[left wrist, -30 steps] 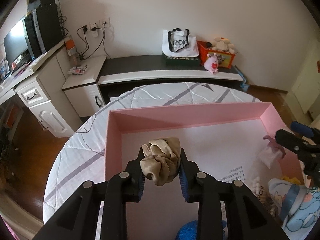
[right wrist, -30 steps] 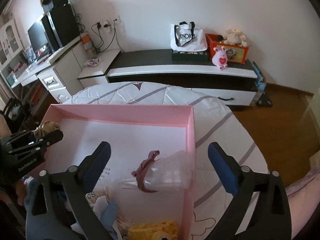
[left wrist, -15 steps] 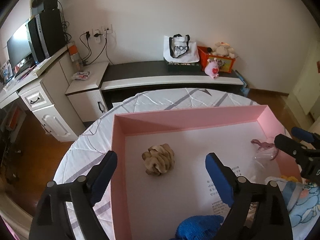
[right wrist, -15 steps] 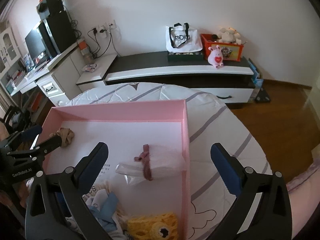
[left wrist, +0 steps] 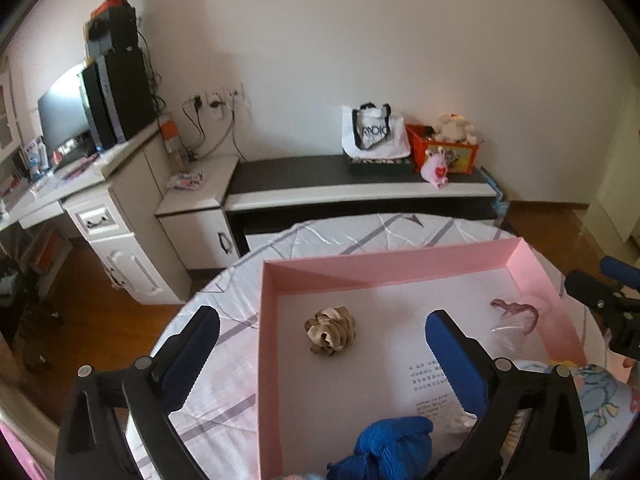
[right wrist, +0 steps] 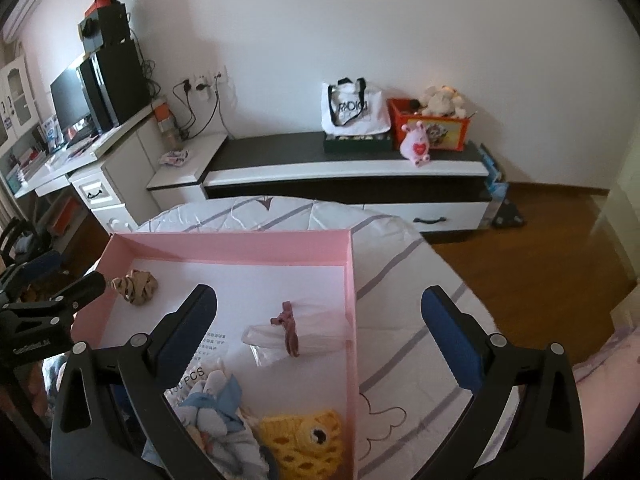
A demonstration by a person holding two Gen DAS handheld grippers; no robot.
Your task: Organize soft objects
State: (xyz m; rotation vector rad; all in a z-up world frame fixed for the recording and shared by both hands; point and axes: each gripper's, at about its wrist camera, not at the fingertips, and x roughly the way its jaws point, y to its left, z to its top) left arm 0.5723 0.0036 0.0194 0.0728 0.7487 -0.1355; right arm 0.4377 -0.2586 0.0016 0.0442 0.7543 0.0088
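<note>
A beige scrunchie [left wrist: 330, 330] lies loose on the floor of the pink box [left wrist: 384, 260], near its far left corner. My left gripper [left wrist: 322, 318] hovers above and behind it, jaws opening wide, pads clear of it. A clear bag with a maroon tie [right wrist: 296, 330] rests by the box's right wall, below my right gripper [right wrist: 320, 296], which is open and holds nothing. At the box's near end are a yellow knitted toy [right wrist: 308, 444], a pale blue cloth [right wrist: 216, 412] and a blue knitted piece [left wrist: 392, 440]. The scrunchie [right wrist: 134, 286] also shows in the right wrist view.
The box sits on a round table under a white quilted cover with grey stripes [right wrist: 400, 264]. Beyond it stand a low black-and-white bench [right wrist: 340, 164] with a tote bag and a red toy box, and a white desk [left wrist: 100, 200] on the left. Wooden floor lies on the right.
My left gripper opened and let go of the scrunchie, which now lies in the box. Both grippers drew back and rose. The right one stayed open.
</note>
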